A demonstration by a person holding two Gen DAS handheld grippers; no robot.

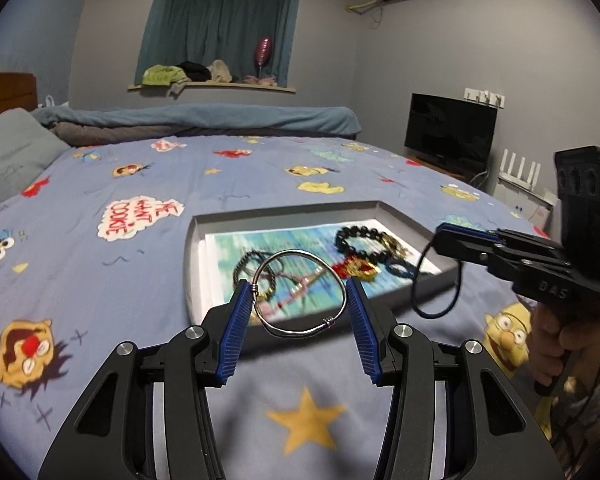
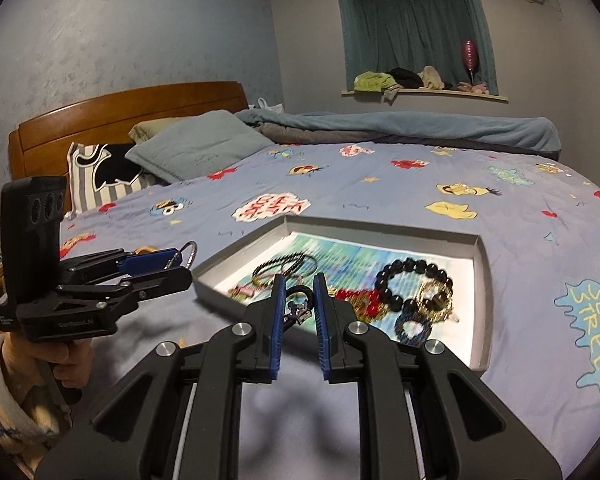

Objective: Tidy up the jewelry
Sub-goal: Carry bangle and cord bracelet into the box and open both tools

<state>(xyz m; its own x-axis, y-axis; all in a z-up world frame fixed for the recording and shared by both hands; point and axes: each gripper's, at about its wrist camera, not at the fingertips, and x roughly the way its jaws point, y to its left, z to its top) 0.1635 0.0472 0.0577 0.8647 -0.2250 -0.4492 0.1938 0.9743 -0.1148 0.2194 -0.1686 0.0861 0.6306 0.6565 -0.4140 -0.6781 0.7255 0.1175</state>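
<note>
- The left gripper (image 1: 300,300) has its jaws part-way apart, clamped on a silver bangle (image 1: 300,294); the ring spans the gap, its sides against the blue ribbed pads, held above the near edge of the tray (image 1: 284,216).
- The right gripper (image 2: 299,308) has its jaws nearly closed on a thin black cord (image 2: 298,294) with a small metal clasp hanging between the pads; in the left wrist view the cord (image 1: 436,280) dangles in a loop from the jaw tips, over the tray's right corner.
- The grey tray lies on the bed (image 1: 140,184), lined with a blue-green printed sheet whose text is too blurred to read.
- In the tray: a black beaded bracelet (image 2: 410,284), a dark twisted bracelet (image 2: 284,266), a red and gold piece (image 2: 360,300), a gold piece touching the beads, and a small dark blue ring (image 2: 412,326).
- The bedsheet's cartoon print carries readable words: a speech bubble (image 1: 140,216) saying "ME WANT COOKIE", seen sideways, and a blue splash (image 2: 592,320) reading "SESAME STREET".
- The right gripper's body bears the embossed letters "DAS" (image 1: 552,292); the left gripper's side label (image 2: 76,323) is too blurred to read.
- A hand (image 1: 556,344) grips the right handle; a hand (image 2: 60,360) in a striped sleeve grips the left one.
</note>
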